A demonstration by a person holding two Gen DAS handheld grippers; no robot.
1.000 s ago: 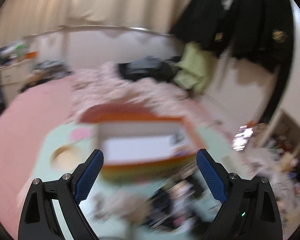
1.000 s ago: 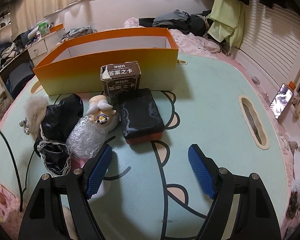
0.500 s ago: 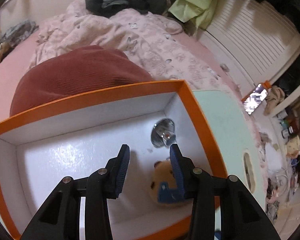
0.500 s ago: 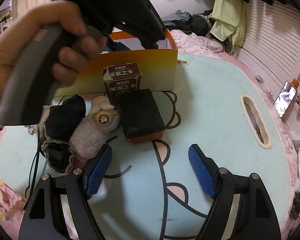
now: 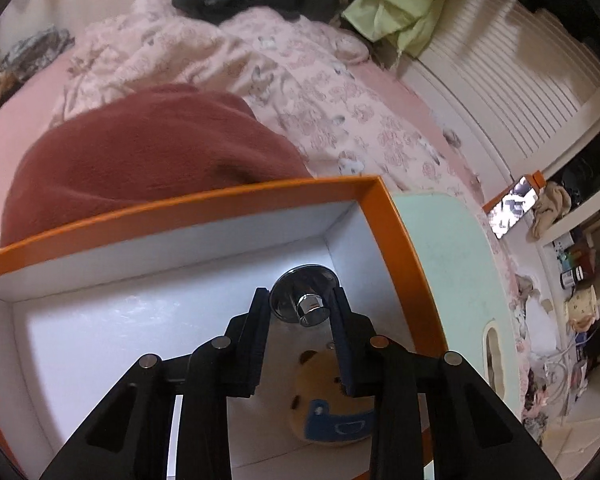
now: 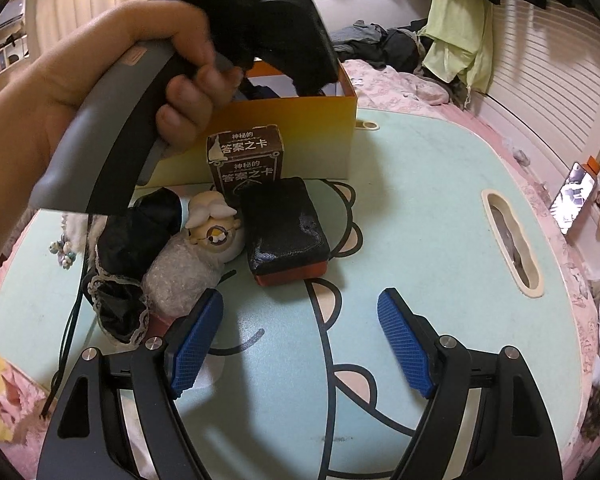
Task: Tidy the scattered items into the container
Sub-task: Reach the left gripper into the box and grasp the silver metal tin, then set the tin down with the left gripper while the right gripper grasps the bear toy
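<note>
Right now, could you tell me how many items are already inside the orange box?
2: a chrome knob at the box's right end, and a tan plush nearer the camera. Others may be hidden behind the left gripper.

You are working in a home bedroom, pink floral bedding (image 5: 300, 92) lying rumpled across mid-frame, clothes (image 6: 456, 40) hanging upper right, cartoon floor mat (image 6: 420, 240) spreading below.

The knob (image 5: 305, 300) in the far right of the orange box (image 5: 404, 248) is polished, mirror-bright metal; the box's white inside looks like smooth card with a slight sheen. The brown toy (image 5: 332, 404) nearer looks soft and matt. Outside, the black pouch (image 6: 286, 220) has a glossy mesh face, and bubble wrap (image 6: 180, 268) is dull plastic.
</note>
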